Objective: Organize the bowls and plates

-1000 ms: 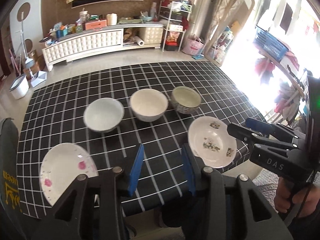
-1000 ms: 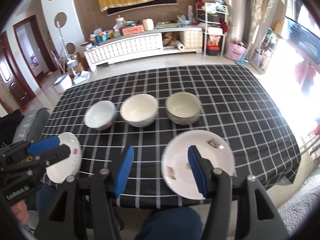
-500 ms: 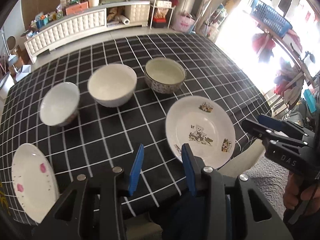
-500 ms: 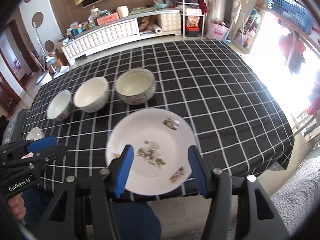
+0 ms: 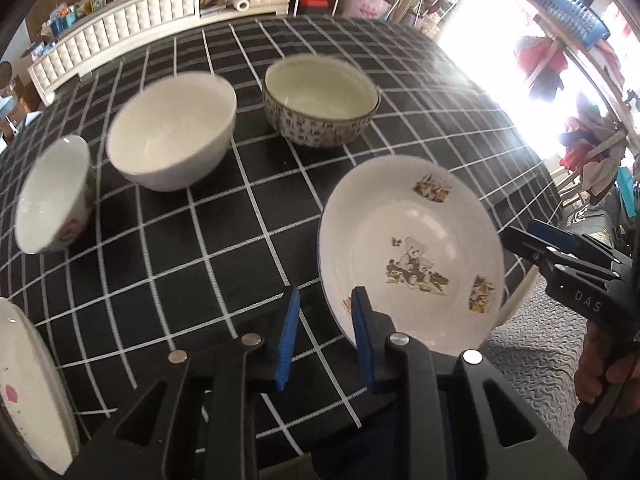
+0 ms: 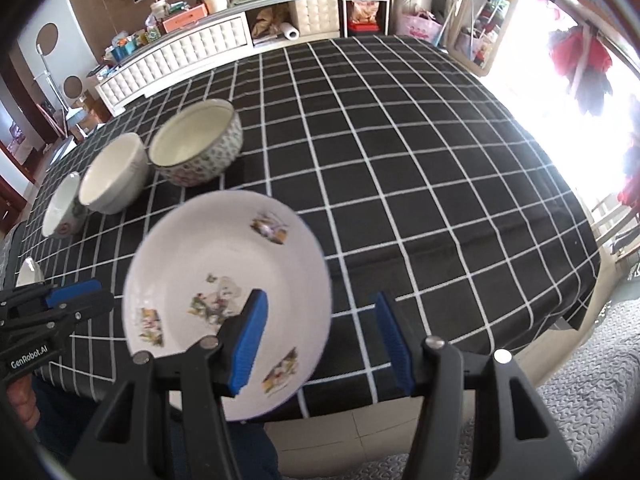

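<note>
A white plate with bear pictures (image 5: pixel 412 256) lies at the table's near right edge; it also shows in the right wrist view (image 6: pixel 224 292). My left gripper (image 5: pixel 326 334) is open, just left of the plate's near rim. My right gripper (image 6: pixel 320 340) is open, with the plate's right rim between its fingers. Three bowls stand in a row behind: a patterned bowl (image 5: pixel 320 100), a plain white bowl (image 5: pixel 172 128) and a small white bowl (image 5: pixel 52 196). A white plate with pink marks (image 5: pixel 28 392) lies at the near left.
The black checked tablecloth (image 6: pixel 400 152) hangs over the table's near edge. A white cabinet (image 6: pixel 188 48) with clutter stands behind the table. A grey textured cushion (image 6: pixel 580 392) lies below the table's right edge.
Both grippers have moved closer to the bear plate. The right gripper has shifted right, so the plate's rim now lies between its fingers. The left gripper's opening looks slightly narrower.
</note>
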### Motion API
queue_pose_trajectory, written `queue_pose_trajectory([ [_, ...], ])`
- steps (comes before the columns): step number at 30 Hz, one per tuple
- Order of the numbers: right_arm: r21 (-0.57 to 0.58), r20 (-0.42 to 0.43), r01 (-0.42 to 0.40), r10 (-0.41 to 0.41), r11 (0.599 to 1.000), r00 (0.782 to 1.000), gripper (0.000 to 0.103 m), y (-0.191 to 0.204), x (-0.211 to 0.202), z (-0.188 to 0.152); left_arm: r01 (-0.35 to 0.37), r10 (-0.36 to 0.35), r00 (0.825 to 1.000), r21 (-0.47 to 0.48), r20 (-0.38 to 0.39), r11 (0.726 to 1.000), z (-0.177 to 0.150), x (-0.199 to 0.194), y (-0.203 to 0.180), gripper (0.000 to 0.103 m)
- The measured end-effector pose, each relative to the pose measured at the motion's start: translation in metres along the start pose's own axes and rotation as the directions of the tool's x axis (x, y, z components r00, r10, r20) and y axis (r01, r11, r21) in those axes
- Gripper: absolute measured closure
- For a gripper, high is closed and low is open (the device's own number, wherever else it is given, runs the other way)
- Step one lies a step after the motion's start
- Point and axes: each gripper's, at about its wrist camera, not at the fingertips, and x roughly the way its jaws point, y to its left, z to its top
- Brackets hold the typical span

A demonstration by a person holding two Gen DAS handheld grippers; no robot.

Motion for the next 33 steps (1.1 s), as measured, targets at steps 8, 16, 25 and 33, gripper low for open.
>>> queue_pose_trajectory([
  [8,0.027,-0.038,-0.020,0.021,0.999,0.999,0.055,-0.012,0.024,0.001,0.011,-0.011,1.000,0.002,-0.030,1.000,0.004,0.027,0.000,0.086],
  [16,0.030,-0.038,-0.066,0.067,0.997,0.997,0.074,-0.015,0.027,0.001,0.020,-0.020,0.998,0.000,-0.051,1.000,0.008,0.039,-0.006,0.092],
  [25,-0.009,-0.041,-0.004,0.003,1.000,0.999,0.088,0.006,0.029,0.001,0.001,-0.001,0.999,0.014,-0.048,1.000,0.008,0.039,-0.007,0.092],
  [33,0.037,-0.062,-0.081,0.083,0.996,0.995,0.089,0.018,0.022,-0.004,-0.009,0.007,0.998,-0.022,-0.062,1.000,0.001,0.026,0.012,0.092],
])
